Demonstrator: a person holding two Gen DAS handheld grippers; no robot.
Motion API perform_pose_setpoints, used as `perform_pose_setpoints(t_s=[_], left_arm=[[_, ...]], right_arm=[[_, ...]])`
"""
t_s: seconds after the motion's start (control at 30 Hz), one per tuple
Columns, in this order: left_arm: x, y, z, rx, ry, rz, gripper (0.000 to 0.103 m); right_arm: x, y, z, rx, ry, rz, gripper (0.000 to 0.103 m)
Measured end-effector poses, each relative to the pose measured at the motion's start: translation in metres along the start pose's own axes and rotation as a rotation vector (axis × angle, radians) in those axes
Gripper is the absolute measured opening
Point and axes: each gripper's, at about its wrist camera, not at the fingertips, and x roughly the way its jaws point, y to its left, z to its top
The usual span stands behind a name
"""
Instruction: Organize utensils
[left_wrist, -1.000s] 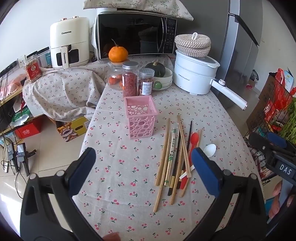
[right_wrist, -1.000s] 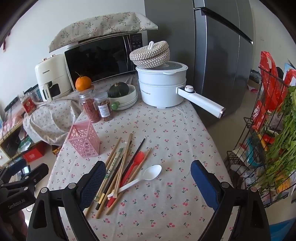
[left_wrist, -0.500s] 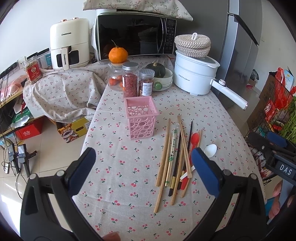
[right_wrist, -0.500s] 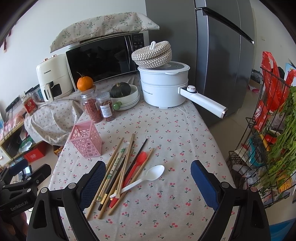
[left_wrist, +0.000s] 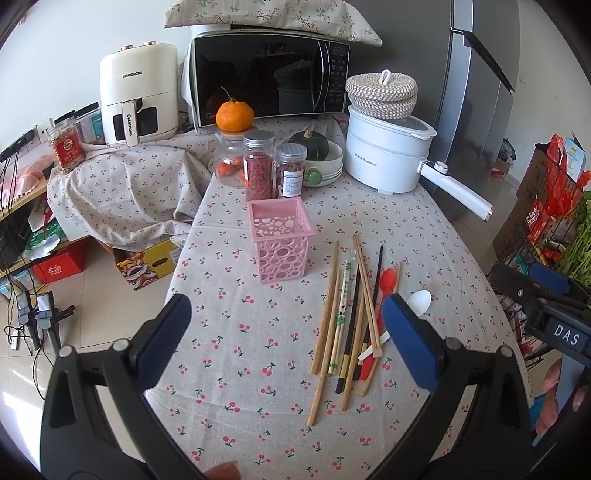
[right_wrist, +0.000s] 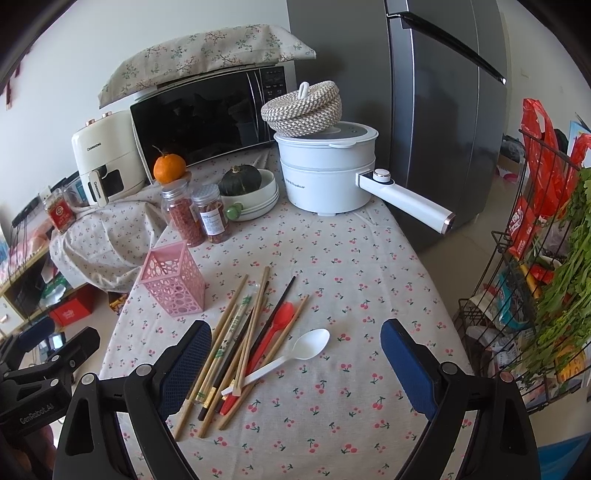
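Bright soft daylight, faint shadows, sharp focus, fisheye-curved edges, dark corners

My table (left_wrist: 436, 236), in cherry-print cloth, carries a pink holder (left_wrist: 281, 240), loose chopsticks (left_wrist: 334, 295), two spoons (right_wrist: 291, 354), jars (left_wrist: 258, 170) and a white pot (left_wrist: 388, 155).

place: home kitchen | appliances: microwave (left_wrist: 271, 75), air fryer (left_wrist: 138, 92), electric pot (right_wrist: 327, 171), refrigerator (right_wrist: 436, 110) at the table's far edge | table (left_wrist: 258, 343): cherry-print cloth | food: spice jars (left_wrist: 258, 168), squash (right_wrist: 240, 179), greens (right_wrist: 565, 277) in a wire rack off its right edge
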Motion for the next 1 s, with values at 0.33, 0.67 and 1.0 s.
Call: perform_pose_setpoints(t_s=[0.33,0.67,1.0], left_arm=[[-0.0038,0.0007,-0.0007,0.004,-0.009,-0.008,0.102],[-0.005,0.0009,0.001,0.005,-0.011,-0.006,0.102],[-0.0052,0.0009,0.0036,0.006,-0.012,-0.007,0.102]], right_arm=[[0.0016,-0.0008,0.0009,-0.002,0.002,-0.007,0.094],[0.0011,0.0007,0.0001,-0.008,0.003,-0.002,0.094],[0.0016,0.0011,0.0004,-0.009,0.005,-0.001,0.094]])
